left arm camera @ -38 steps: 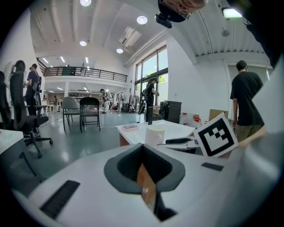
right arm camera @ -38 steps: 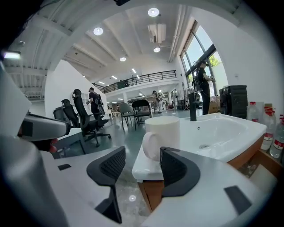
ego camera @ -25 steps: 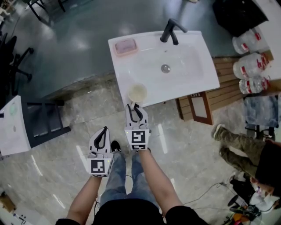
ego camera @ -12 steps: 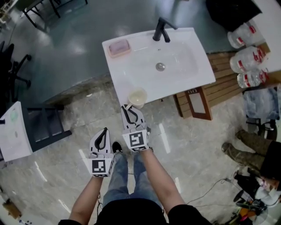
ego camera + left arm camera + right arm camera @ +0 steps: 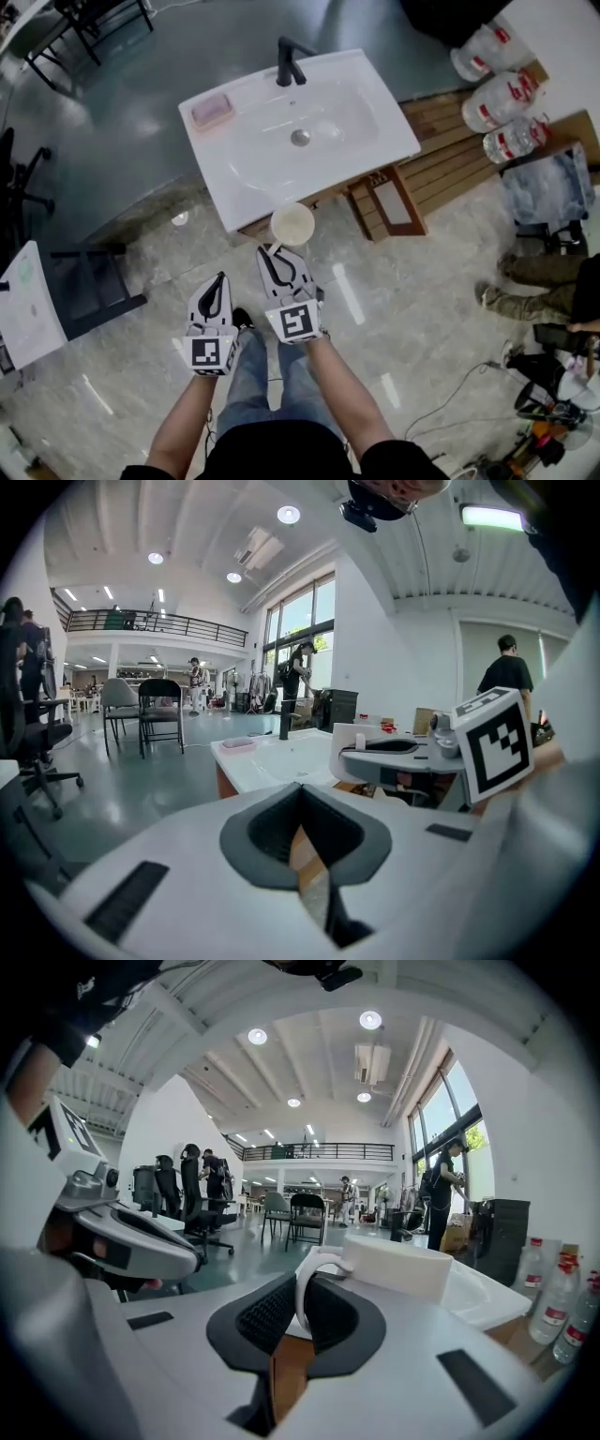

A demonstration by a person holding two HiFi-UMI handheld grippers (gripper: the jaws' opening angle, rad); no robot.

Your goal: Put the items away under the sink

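A white mug [image 5: 292, 225] hangs just off the front edge of the white sink [image 5: 375, 150], over the floor. My right gripper [image 5: 275, 250] is shut on its handle; in the right gripper view the handle [image 5: 309, 1283] sits between the jaws with the mug body [image 5: 398, 1266] beyond. My left gripper [image 5: 220, 279] hangs to the left and nearer to me, shut and empty, its jaws meeting with nothing between them [image 5: 302, 841]. A pink soap dish [image 5: 212, 111] rests on the sink's left corner beside the black faucet [image 5: 291, 58].
Under the sink a wooden cabinet door [image 5: 387, 201] stands open toward the floor. A wooden pallet [image 5: 459, 159] and water bottles [image 5: 497, 89] lie to the right. A black chair [image 5: 94, 277] and white table [image 5: 23, 305] are left. A person's legs [image 5: 539, 281] are at the right.
The mug has come off the sink's front rim and is held out in front of it by my right gripper. The sink has shifted left in the head view.
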